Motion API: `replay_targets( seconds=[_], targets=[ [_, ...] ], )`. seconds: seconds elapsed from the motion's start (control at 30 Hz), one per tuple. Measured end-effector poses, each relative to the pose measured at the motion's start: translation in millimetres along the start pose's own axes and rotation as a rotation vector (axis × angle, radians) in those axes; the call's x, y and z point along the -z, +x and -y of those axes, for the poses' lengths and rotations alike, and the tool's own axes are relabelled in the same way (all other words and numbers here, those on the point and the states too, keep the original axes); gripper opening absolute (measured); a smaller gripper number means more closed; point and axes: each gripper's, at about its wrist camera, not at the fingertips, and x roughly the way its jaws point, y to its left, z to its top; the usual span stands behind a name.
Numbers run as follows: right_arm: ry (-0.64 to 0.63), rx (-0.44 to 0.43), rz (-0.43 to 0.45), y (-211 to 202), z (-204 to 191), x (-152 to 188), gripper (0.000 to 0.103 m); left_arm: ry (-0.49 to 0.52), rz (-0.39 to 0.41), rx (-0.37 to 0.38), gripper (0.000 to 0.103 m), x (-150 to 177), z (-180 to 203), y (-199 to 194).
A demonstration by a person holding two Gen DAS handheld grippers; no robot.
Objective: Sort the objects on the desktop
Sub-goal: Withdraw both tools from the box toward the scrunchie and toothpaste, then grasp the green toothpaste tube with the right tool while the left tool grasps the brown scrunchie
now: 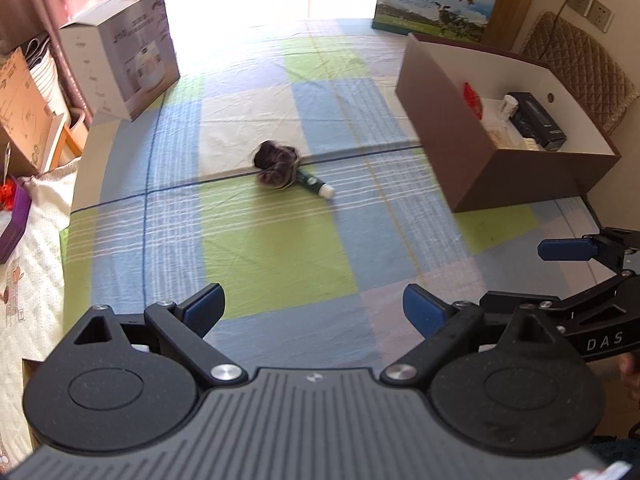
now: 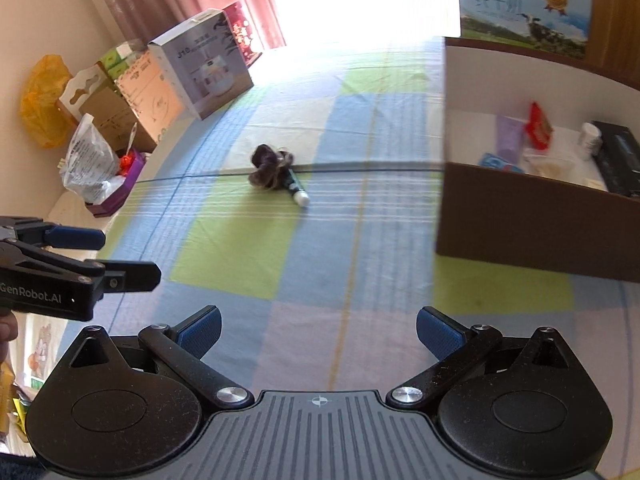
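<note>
Both the left gripper [image 1: 314, 308] and right gripper [image 2: 318, 330] hover with jaws spread wide and nothing held, while the dark scrunchie [image 1: 276, 165] lies against the green tube [image 1: 316, 185] mid-tablecloth [image 1: 280, 248], left of the brown box [image 1: 480, 160].

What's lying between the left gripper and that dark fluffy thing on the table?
Nothing but bare checked cloth in the left wrist view: the left gripper is open, and the fluffy thing sits farther off with a tube beside it.
</note>
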Motion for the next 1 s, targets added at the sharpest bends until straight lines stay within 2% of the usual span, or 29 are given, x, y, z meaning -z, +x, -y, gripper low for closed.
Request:
replay_targets(
  seconds=[0.37, 0.67, 0.8, 0.9, 1.0],
  targets=[
    [-0.022, -0.020, 0.023, 33.3, -17.0, -14.7, 0.101, -0.039, -0.036, -0.035, 0.094, 0.6, -35.7, 23.2],
    [-0.113, 0.041, 0.071, 63.0, -26.8, -24.1, 0.099, -0.032, -0.024, -0.070, 0.093, -6.7, -48.3, 45.3],
    [-0.159, 0.040, 0.095, 77.9, -26.7, -33.8, 0.079, -0.038, -0.021, -0.081, 0.093, -15.2, -54.1, 58.6],
    [-0.182, 0.044, 0.114, 89.2, -24.0, -43.4, 0.060, -0.043, -0.017, -0.089, 0.093, -22.9, -58.7, 69.5],
    [-0.199, 0.040, 0.110, 103.1, -21.8, -52.0, 0.048, -0.034, -0.014, -0.100, 0.091, -30.6, -61.2, 79.9]
  ],
)
